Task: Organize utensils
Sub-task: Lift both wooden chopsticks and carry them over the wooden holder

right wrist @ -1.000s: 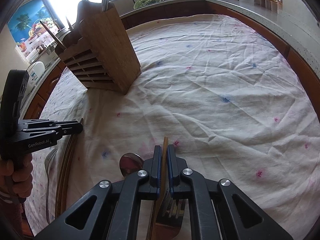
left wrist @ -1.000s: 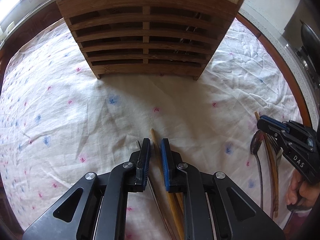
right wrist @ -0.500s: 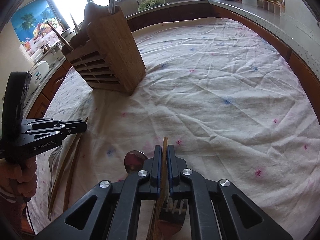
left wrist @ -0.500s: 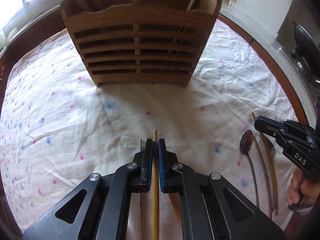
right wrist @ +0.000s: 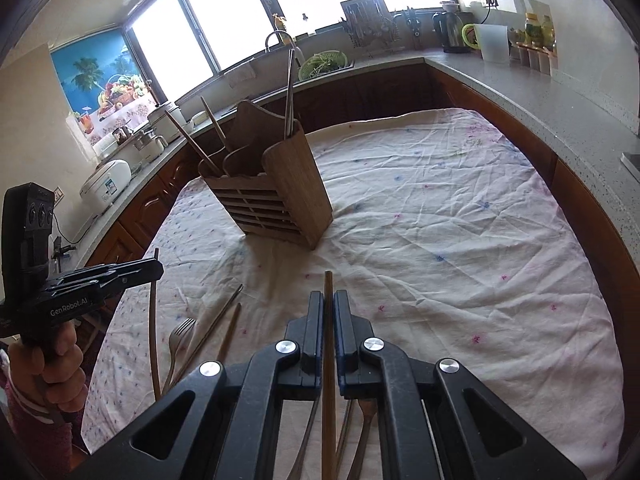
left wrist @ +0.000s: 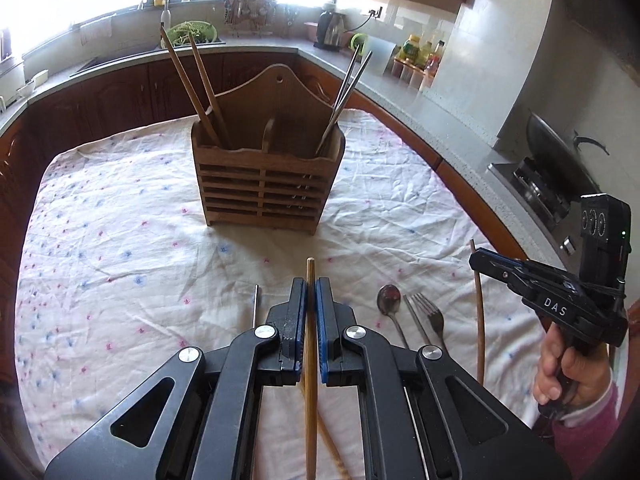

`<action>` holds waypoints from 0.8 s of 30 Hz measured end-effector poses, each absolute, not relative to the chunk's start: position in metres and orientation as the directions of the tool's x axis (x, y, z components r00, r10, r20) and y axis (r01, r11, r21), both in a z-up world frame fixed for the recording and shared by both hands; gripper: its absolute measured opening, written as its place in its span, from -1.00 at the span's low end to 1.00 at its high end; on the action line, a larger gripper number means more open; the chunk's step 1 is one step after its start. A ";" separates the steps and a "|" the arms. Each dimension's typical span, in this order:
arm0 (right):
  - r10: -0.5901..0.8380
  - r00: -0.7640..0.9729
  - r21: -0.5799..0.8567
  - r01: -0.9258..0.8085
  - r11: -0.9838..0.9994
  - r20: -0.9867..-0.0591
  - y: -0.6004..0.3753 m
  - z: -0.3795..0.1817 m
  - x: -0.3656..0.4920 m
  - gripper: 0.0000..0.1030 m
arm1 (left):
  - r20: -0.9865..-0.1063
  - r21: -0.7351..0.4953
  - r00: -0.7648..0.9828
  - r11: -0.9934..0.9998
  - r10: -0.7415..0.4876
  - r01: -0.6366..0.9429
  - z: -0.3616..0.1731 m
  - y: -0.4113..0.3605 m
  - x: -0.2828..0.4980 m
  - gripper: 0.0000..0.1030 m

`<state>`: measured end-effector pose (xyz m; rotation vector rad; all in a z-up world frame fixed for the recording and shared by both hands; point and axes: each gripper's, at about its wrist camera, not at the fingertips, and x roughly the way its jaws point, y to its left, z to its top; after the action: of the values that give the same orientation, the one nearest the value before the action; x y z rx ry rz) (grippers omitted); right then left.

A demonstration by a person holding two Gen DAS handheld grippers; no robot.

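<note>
A wooden slatted utensil holder (left wrist: 264,184) stands on the cloth-covered table (left wrist: 120,248); it also shows in the right wrist view (right wrist: 276,204). Two wooden chopsticks sit in its left compartment and two metal ones in its right. My left gripper (left wrist: 310,292) is shut on a wooden chopstick (left wrist: 310,360), lifted above the cloth. My right gripper (right wrist: 328,304) is shut on another wooden chopstick (right wrist: 329,360), also lifted. A spoon (left wrist: 389,298), a fork (left wrist: 430,316) and a metal chopstick (left wrist: 255,306) lie on the cloth.
Kitchen counters ring the table, with a sink (left wrist: 160,40), a kettle (left wrist: 332,26), bottles (left wrist: 420,50) and a wok on a stove (left wrist: 560,160). A rice cooker (right wrist: 106,184) sits on the left counter.
Both grippers have risen and pulled back from the holder, each carrying its chopstick up off the cloth. The left gripper closed on its chopstick a second ago.
</note>
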<state>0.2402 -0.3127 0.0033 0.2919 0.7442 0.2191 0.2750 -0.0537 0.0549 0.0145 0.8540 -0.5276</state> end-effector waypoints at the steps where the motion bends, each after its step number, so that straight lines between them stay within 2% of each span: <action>1: 0.295 0.723 0.336 -0.093 0.937 -0.625 -0.313 0.007 0.236 -0.90 | -0.711 -0.201 0.546 0.872 -0.443 0.446 0.059 -0.050 0.269 -0.92; 11: 0.292 0.783 0.315 -0.130 0.940 -0.550 -0.311 0.044 0.190 -0.91 | -0.628 -0.240 0.619 0.874 -0.472 0.423 0.083 -0.022 0.224 -0.92; 24: 0.286 0.835 0.270 -0.173 0.947 -0.469 -0.298 0.071 0.160 -0.91 | -0.571 -0.247 0.666 0.874 -0.480 0.418 0.097 -0.004 0.197 -0.92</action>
<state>0.1595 -0.2981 0.0714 0.2213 0.5292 0.2452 0.1974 -0.0039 0.0972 -0.0982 0.6719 -0.5078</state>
